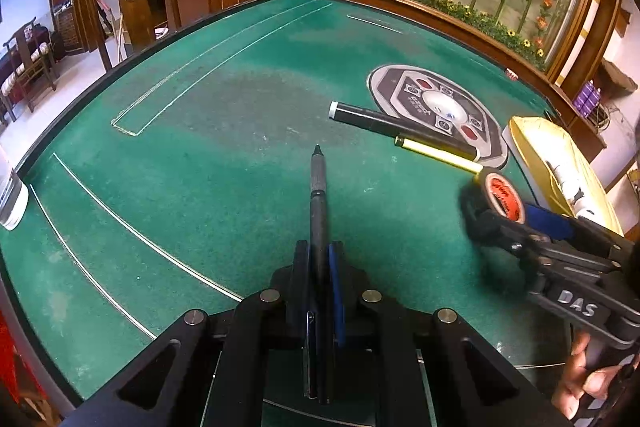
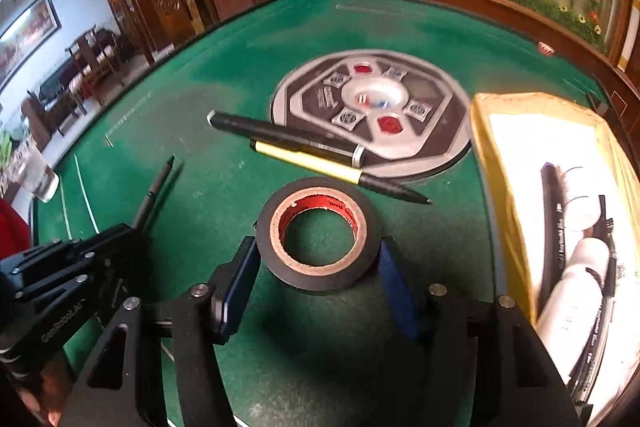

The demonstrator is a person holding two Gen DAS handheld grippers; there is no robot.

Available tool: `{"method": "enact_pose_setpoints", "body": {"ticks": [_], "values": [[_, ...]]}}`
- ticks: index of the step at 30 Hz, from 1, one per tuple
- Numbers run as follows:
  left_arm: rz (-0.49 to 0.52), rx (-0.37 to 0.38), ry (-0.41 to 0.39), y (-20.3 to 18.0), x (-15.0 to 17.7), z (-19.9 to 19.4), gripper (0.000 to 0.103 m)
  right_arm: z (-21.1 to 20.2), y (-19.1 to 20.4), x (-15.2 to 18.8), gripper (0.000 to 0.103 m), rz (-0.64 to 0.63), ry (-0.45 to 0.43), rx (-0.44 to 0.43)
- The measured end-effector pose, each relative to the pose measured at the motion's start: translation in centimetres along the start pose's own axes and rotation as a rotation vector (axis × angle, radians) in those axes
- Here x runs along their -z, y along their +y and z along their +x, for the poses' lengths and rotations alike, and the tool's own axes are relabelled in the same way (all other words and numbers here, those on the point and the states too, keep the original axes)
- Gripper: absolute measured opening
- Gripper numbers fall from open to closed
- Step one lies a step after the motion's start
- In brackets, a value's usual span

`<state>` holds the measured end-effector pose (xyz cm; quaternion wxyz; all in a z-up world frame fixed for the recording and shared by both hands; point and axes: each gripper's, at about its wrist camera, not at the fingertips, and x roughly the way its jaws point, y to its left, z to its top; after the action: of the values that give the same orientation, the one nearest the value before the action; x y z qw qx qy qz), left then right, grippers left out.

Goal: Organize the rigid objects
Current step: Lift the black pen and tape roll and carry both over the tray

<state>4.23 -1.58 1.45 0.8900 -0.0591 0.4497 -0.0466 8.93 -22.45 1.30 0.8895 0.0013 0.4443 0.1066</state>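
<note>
1. Left gripper [image 1: 319, 259]: jaws nearly closed, clamped on a thin black pen [image 1: 318, 203]. Pen runs straight out between the fingers, tip fwd, over the green felt table [image 1: 200, 167].
2. Right gripper [image 2: 316, 267]: jaws apart, w/ the black tape roll [image 2: 318, 233] between them. Roll looks tilted, near edge toward the camera. Left pad is right at the roll's side, right pad just beside the other side; can't tell if either pad actually presses, reads as no firm grip.
3. Beyond the roll: a black marker [image 2: 284, 138] and a yellow-black pen [image 2: 340, 173] lie side by side, touching, partly over the grey round centre panel [image 2: 420, 143] of the table.
4. Right of the gripper: yellow-sided box [image 2: 504, 195] holding black pens and white tubes; print on them too small to read.
5. Writing: red inner core of the roll has printed text, not legible. "DAS" in white on the right gripper's body, seen from the left wrist cam. Panel's label blurred.
6. A hand [image 1: 580, 379] holds the right gripper's handle.
</note>
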Motion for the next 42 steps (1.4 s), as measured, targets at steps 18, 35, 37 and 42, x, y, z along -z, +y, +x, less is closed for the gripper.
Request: {"method": "enact_pose_setpoints", "body": {"ticks": [18, 35, 37, 42], "values": [[0.003, 0.003, -0.038, -1.4, -0.4, -2.6, 0.009, -3.3, 0.3, 0.3, 0.059, 0.017, -0.07, -0.079], [0.095, 0.107, -0.083, -7.9, -2.2, -6.5, 0.009, -9.1, -7.2, 0.9, 0.059, 0.128, -0.161, -0.047], [0.112, 0.132, -0.075, -9.3, -2.6, -6.5, 0.009, -9.9, -9.3, 1.1, 0.059, 0.164, -0.177, -0.022], [0.171, 0.199, -0.049, -14.2, -3.6, -6.2, 0.009, -12.0, -15.9, 2.0, 0.059, 0.309, -0.23, 0.05]]}}
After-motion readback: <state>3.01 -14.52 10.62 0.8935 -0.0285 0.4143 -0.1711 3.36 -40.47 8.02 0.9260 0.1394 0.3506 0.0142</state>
